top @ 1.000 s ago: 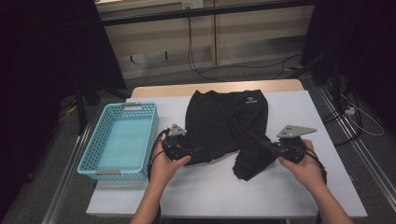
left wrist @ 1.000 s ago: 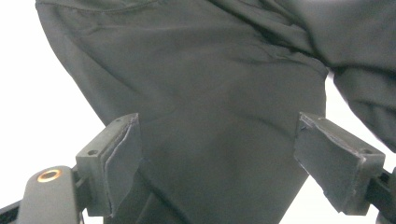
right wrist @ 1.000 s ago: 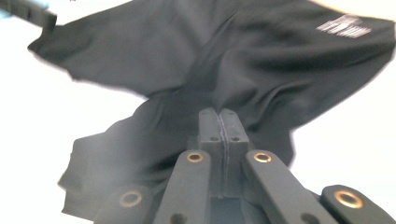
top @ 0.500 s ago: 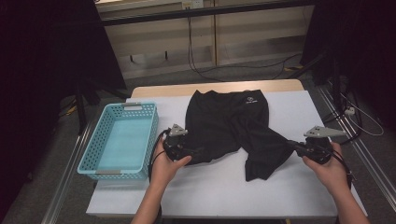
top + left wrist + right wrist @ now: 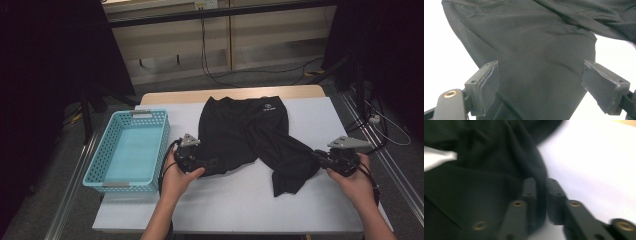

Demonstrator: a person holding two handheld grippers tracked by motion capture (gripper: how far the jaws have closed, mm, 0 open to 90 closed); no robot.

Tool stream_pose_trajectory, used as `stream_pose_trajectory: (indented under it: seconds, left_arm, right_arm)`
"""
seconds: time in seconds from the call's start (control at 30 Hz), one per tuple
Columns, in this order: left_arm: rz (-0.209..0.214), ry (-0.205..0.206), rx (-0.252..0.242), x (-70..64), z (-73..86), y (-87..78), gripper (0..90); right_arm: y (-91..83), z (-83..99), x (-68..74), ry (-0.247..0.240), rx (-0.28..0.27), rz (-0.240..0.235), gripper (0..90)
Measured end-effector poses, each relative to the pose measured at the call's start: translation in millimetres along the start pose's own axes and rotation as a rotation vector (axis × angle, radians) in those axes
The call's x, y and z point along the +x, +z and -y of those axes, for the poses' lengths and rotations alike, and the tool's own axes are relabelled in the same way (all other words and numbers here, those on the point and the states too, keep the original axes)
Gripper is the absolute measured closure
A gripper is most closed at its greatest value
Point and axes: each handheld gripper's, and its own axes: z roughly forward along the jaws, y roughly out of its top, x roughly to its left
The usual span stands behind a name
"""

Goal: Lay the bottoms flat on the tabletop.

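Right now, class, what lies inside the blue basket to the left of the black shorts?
The blue basket holds nothing that can be seen: its pale floor shows bare. The near wall hides a thin strip of floor just behind it.

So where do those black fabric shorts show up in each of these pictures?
High view: the black fabric shorts lie mid-table, one leg drawn out toward the right gripper.
Left gripper view: the cloth covers most of the picture, between the open jaws.
Right gripper view: it covers the left half, a fold pinched in the jaws.
Shared landmark: the white table top.
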Motion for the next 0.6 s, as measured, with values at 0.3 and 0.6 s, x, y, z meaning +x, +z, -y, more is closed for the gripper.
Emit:
stream_pose_trajectory:
  seconds: [0.3, 0.6]
  left_arm:
    - [0.000, 0.008, 0.002, -3.6, -0.3, 0.3, 16.2]
    - [0.014, 0.008, 0.001, -3.6, -0.3, 0.9, 16.3]
  right_arm:
    - [15.5, -20.6, 63.7, -0.080, -0.029, -0.172, 54.1]
    - [37.5, -19.6, 98.3, -0.176, 0.043, -0.225, 61.7]
